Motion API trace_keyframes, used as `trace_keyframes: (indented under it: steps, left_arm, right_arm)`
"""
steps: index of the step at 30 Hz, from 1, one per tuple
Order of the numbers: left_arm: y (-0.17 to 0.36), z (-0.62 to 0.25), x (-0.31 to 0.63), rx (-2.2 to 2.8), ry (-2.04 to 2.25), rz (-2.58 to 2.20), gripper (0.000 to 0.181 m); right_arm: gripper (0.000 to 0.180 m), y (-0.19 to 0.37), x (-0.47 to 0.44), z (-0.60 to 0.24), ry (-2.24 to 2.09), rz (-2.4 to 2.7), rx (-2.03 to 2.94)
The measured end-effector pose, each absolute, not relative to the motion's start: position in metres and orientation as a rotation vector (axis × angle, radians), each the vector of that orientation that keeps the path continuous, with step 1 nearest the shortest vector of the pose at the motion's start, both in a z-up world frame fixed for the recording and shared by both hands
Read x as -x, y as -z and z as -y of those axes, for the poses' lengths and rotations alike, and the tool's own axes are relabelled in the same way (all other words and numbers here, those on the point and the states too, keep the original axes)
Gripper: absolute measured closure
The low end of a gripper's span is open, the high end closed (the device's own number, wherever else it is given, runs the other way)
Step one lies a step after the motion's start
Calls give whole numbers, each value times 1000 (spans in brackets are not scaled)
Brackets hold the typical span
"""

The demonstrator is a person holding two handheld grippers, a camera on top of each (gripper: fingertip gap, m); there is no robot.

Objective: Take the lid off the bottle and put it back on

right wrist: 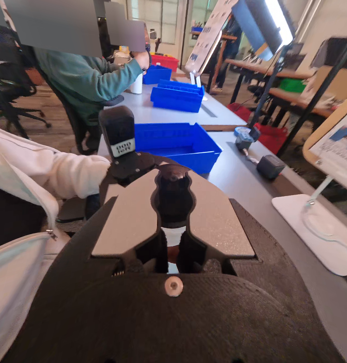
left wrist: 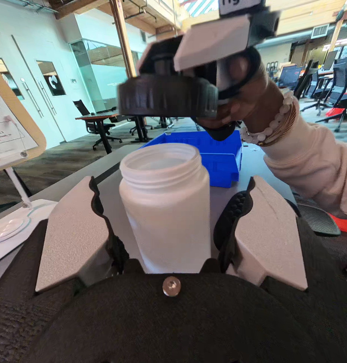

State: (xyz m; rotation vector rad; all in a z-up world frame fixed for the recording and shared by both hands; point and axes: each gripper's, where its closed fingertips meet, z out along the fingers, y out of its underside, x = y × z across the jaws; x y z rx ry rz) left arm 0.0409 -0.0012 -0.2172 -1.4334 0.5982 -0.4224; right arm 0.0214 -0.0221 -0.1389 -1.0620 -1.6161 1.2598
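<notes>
The white plastic bottle (left wrist: 165, 206) stands upright on the grey table (left wrist: 253, 169), its wide threaded mouth open and bare. It sits between the fingers of the left gripper (left wrist: 166, 222), which looks along the bottle from the near side. The jaws stand fairly wide; the right-hand ribbed pad (left wrist: 230, 220) shows a sliver of table between itself and the bottle wall higher up, and whether the pads press the bottle low down cannot be told from here. The likely purpose is to brace the bottle so it does not turn or tip while the lid is worked.

Above and slightly far of the mouth hangs the black ribbed lid (left wrist: 167, 96), well clear of the threads. The right gripper (left wrist: 164, 59) comes down from above and is clenched on the narrower knob on top of the lid (in its own wrist view, the right gripper (right wrist: 173, 200) shows its pale fingers (right wrist: 135, 212) drawn in tight around that dark knob, with a patch of white bottle visible below). Gripping by the knob leaves the threaded skirt free, a sensible hold for screwing.

The lid sits a little tilted rather than level with the mouth, so I judge it needs squaring and centring before it goes down, or the threads may cross.

Beyond the bottle lies a blue bin (left wrist: 217, 159), and a sign on a clear stand (left wrist: 13, 125) is at the left.
</notes>
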Motion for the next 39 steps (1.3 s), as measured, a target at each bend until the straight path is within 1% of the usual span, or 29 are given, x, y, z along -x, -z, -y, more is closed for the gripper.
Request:
trace_keyframes:
  steps: [1, 2, 3, 5, 13, 16, 20, 27, 33, 36, 39]
  left_arm:
    - [223, -6, -43, 1421, 424, -589, 45]
    - [232, -13, -43, 1422, 403, -579, 63]
    - [242, -20, -42, 1423, 369, -572, 76]
    - [254, -26, -40, 1415, 376, -531, 91]
    - [257, -24, -35, 1422, 418, -488, 93]
    - [256, -23, -35, 1416, 422, -486, 93]
    - [256, -23, -34, 1417, 428, -480, 93]
    - [256, -23, -34, 1417, 427, -470, 93]
    - [257, -25, -33, 1433, 389, -442, 93]
    - [257, -24, -35, 1421, 396, -466, 93]
    - [256, -24, -35, 1416, 414, -462, 93]
  right_arm:
    - [156, 142, -18, 20, -1278, 1628, 1087]
    - [156, 145, -16, 18, -1280, 1645, 1106]
    - [156, 149, -13, 17, -1271, 1663, 1118]
    - [157, 154, -11, 16, -1240, 1691, 1136]
    - [156, 153, -10, 10, -1109, 1715, 1154]
    - [156, 167, -7, 3, -1061, 1749, 1214]
    - [156, 176, -3, 3, -1122, 1747, 1261]
    - [154, 180, -2, 3, -1070, 1766, 1305]
    - [155, 179, 0, -5, -842, 1482, 1346]
    - [154, 177, -3, -2, -835, 1399, 1357]
    - [87, 168, -10, 17, -1082, 1522, 1234]
